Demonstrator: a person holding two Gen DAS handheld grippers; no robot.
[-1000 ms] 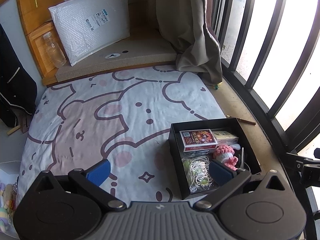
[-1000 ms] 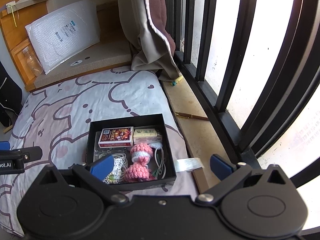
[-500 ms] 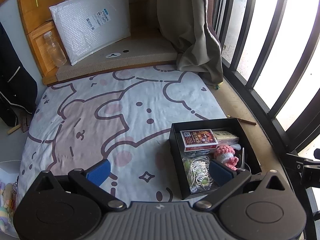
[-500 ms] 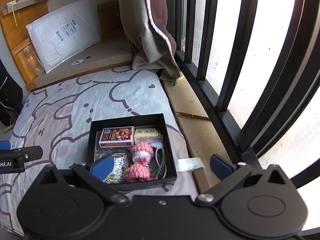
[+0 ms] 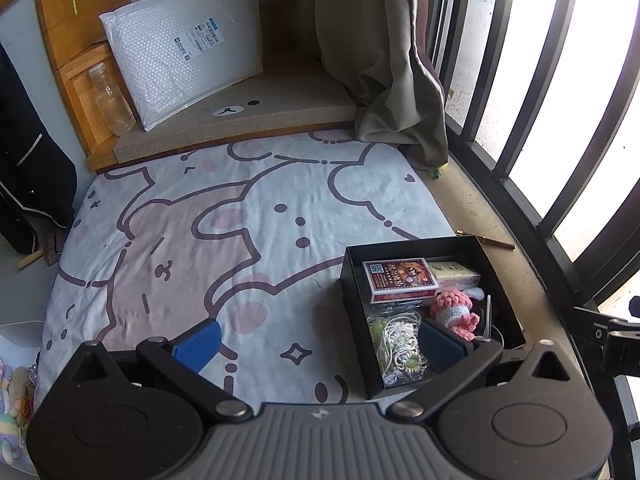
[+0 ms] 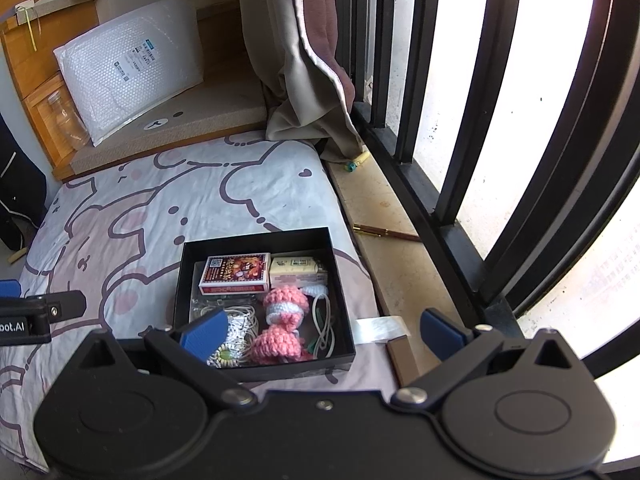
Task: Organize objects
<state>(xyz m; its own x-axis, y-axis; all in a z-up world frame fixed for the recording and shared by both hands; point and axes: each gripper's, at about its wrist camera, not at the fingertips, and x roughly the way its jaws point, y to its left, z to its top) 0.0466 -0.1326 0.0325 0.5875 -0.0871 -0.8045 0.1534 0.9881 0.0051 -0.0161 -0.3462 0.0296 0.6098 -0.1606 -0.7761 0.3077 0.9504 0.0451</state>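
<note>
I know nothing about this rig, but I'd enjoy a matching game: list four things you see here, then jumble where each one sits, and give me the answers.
Things:
1. red printed box
2. brown pen
3. clear bottle
4. bubble mailer

Places:
A. on the wooden ledge by the window bars
B. inside the black box, at the back left
C. propped upright on the tan cushion
D. against the wooden cabinet, left of the mailer

Pairs: 1-B, 2-A, 3-D, 4-C
</note>
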